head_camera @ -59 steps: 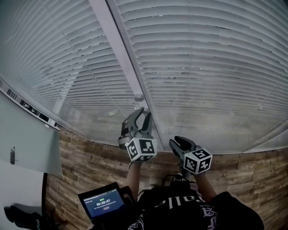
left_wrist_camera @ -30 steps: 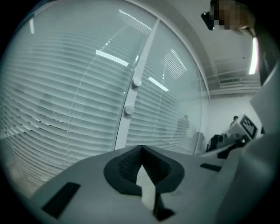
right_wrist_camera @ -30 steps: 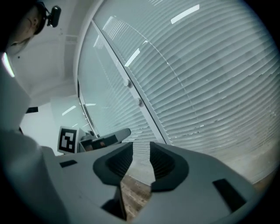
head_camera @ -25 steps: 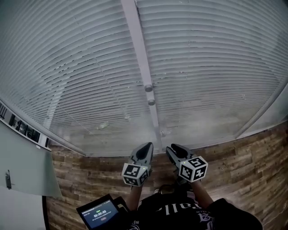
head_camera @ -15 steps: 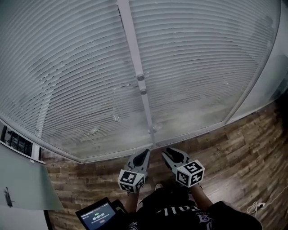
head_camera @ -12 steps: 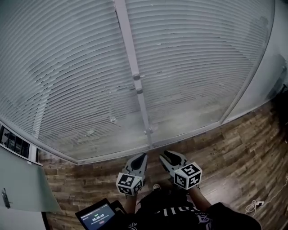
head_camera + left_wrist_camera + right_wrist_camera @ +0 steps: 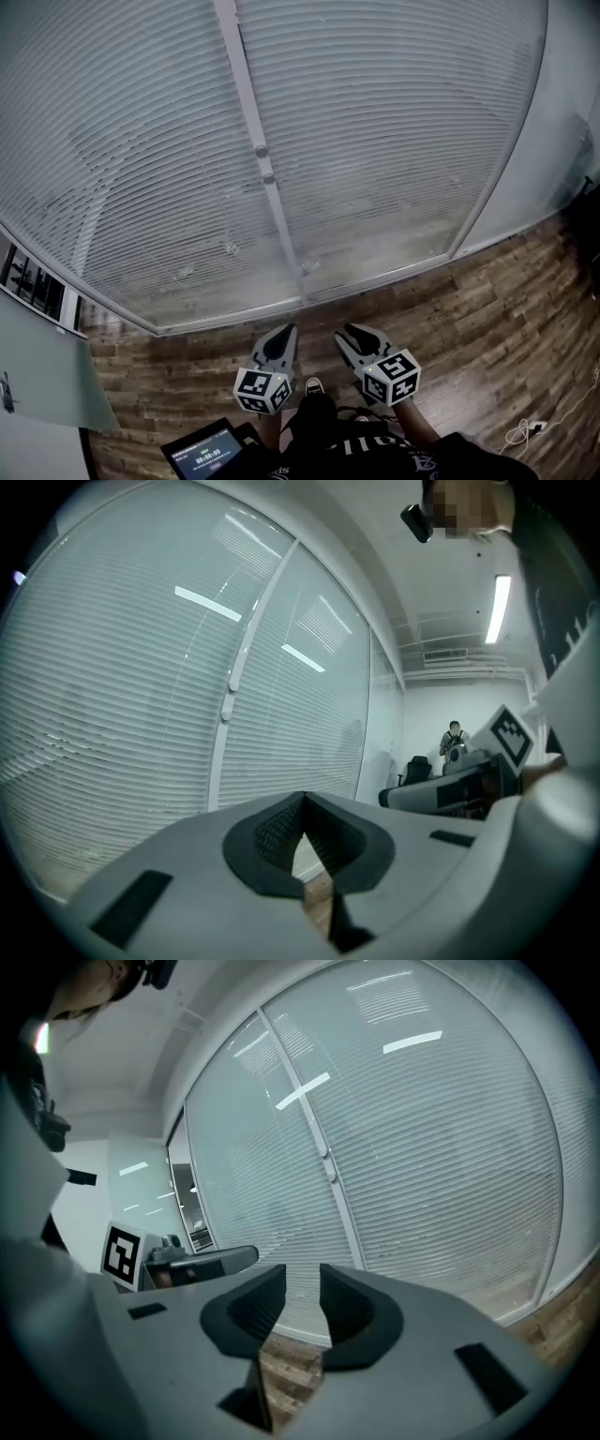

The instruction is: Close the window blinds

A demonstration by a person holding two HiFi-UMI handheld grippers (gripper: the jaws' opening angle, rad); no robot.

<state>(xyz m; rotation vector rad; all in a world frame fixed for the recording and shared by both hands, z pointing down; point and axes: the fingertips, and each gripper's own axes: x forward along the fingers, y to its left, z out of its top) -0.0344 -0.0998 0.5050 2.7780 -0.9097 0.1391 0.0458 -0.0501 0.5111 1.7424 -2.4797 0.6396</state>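
Head view: white slatted window blinds (image 7: 375, 141) are hanging above brown wood-plank floor (image 7: 487, 319), clear of left claw (image 7: 284, 330) and right claw (image 7: 353, 333).
Left gripper view: left claw is sitting closed, empty.
Right gripper view: right claw is standing slightly parted, empty.

1. An office, by the look: slatted blinds (image 7: 394, 141) cover a tall glazed wall from floor up.
2. Wood-plank floor (image 7: 497, 309) below, strip light (image 7: 498, 607) overhead.
3. Far back, a dark desk chair (image 7: 415, 771) beside a standing person (image 7: 454, 738).
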